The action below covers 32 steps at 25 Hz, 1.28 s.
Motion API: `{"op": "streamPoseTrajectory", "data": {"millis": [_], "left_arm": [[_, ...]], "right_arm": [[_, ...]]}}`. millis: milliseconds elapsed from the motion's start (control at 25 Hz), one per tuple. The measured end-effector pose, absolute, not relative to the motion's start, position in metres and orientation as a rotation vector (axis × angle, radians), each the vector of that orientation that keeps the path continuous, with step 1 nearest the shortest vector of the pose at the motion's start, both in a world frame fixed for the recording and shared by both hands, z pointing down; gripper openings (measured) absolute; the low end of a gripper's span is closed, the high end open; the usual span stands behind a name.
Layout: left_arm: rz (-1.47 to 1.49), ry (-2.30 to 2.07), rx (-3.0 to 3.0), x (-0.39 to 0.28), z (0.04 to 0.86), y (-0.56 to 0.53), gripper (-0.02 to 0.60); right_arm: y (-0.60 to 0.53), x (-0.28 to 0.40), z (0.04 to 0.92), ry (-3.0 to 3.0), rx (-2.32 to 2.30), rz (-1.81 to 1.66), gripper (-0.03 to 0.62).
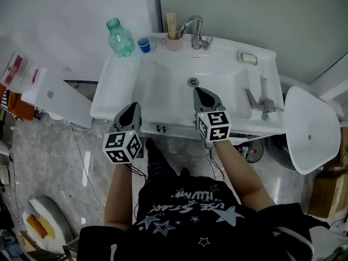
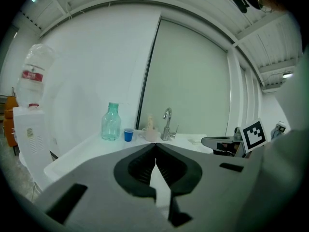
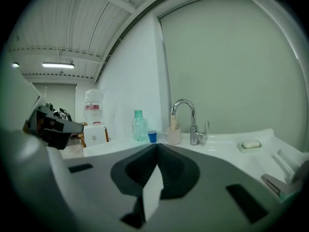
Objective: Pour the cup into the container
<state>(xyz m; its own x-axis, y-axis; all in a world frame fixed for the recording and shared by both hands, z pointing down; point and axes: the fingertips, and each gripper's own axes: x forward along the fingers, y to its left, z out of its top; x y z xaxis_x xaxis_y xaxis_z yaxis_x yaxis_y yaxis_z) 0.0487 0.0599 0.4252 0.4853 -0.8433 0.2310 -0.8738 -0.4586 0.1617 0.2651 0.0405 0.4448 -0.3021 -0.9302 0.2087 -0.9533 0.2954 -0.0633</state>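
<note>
Left hand-held gripper (image 1: 134,107) was positioned above the front left edge of the white counter (image 1: 111,94), pointing toward the back wall. Its jaws were closed tip to tip, with nothing between them. At the rear left corner of the counter stood a clear green bottle (image 1: 120,37), upright. The blue cup (image 1: 143,44) stood just beside the bottle on its right, also upright and well apart from both grippers. Further right, a beige tumbler (image 1: 174,41) holding a tube stood next to the chrome faucet (image 1: 194,32), which was mounted behind the basin (image 1: 163,80). The basin drain (image 1: 192,81) lay just beyond the tip of the right hand-held gripper (image 1: 199,91), which was held above the basin's front portion. Its jaws were likewise fully together and gripped nothing. A bar of soap (image 1: 247,58) rested in a recess at the rear right of the counter. A white seat (image 1: 307,129) stood to the right of the sink unit, apart from it.
</note>
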Motion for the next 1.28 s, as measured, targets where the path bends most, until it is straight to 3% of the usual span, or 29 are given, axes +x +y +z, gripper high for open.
{"op": "streamPoseTrajectory", "data": {"millis": [1280], "left_arm": [[0.235,-1.395,2.473,0.055,0.447,0.141,0.012]], "right_arm": [[0.115,0.277,0.459,-2.351,1.658,0.198,0.005]]}}
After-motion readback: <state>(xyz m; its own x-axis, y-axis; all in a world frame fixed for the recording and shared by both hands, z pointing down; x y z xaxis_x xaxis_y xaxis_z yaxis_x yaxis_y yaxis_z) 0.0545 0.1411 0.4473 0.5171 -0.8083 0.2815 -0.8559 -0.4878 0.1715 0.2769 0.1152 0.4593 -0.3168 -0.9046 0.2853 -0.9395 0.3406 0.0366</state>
